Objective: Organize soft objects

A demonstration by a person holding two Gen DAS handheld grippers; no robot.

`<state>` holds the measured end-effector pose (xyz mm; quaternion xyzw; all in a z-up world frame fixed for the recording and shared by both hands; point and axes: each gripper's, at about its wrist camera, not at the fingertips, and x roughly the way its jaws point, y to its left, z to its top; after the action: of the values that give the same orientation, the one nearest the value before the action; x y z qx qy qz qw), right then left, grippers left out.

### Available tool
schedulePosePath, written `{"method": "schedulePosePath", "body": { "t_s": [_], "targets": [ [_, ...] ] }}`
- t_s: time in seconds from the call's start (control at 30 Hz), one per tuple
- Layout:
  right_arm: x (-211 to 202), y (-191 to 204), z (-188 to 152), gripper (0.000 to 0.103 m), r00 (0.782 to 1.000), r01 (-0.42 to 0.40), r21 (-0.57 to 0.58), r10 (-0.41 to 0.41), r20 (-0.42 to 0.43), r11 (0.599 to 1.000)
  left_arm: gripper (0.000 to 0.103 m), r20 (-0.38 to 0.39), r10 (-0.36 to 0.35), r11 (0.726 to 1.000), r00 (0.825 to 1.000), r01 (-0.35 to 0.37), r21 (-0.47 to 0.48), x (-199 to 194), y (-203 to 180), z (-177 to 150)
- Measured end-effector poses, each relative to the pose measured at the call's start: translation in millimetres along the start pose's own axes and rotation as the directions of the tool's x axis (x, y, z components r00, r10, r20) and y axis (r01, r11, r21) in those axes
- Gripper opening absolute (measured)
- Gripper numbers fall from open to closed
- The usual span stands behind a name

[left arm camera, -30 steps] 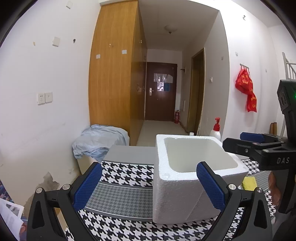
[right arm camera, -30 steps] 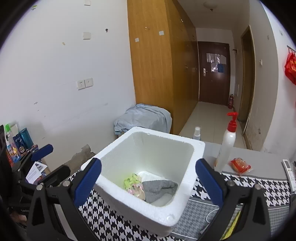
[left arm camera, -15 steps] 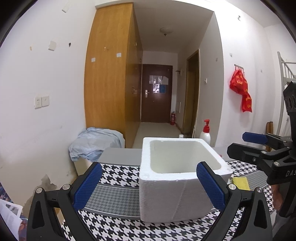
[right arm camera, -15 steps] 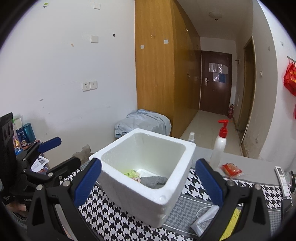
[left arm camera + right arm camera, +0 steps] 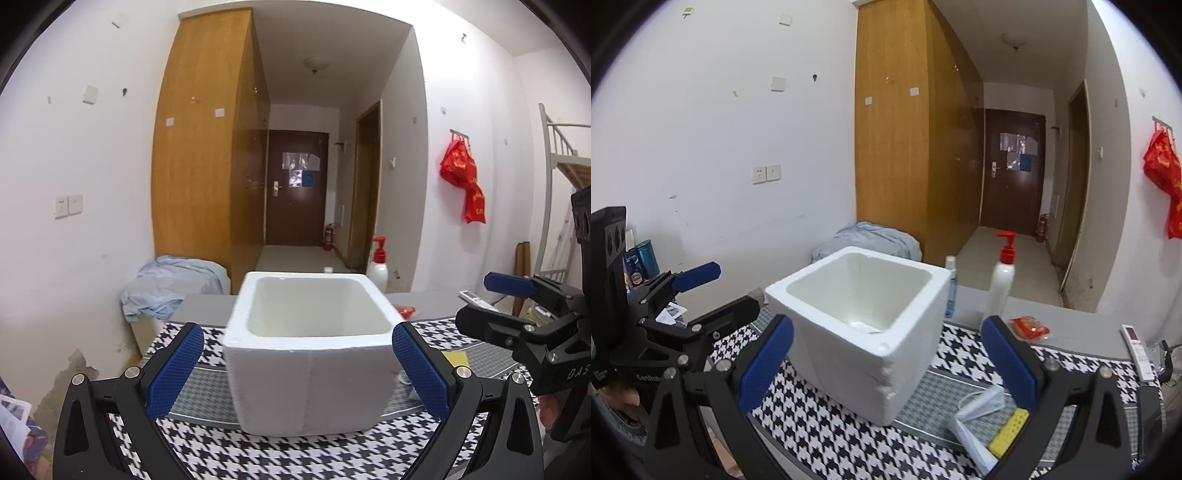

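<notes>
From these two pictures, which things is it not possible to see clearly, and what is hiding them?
- Contents of the foam box: in the left wrist view the near wall hides the floor; in the right wrist view only a pale patch shows.
- Yellow sponge: right wrist view, partly behind the right gripper finger.
- Red packet: left wrist view, mostly behind the box.
- Remote control: buttons too small to read.

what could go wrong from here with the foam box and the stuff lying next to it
The foam box looks light, so either open gripper, left or right, could nudge it along the houndstooth cloth. The yellow sponge lies by a white cable, which might snag in a grab.
</notes>
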<state>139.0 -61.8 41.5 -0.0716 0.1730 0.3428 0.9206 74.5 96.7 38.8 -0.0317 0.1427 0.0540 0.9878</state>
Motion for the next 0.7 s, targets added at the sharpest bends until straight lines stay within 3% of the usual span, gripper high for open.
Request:
{"method": "schedulePosePath", "body": {
  "t_s": [0.7],
  "targets": [
    [-26, -39, -46, 0.103, 0.999, 0.045, 0.076, -0.043, -0.026, 0.996, 0.102, -0.031, -0.082, 0.997, 0.996, 0.082, 0.005, 4, -31, -23]
  ]
}}
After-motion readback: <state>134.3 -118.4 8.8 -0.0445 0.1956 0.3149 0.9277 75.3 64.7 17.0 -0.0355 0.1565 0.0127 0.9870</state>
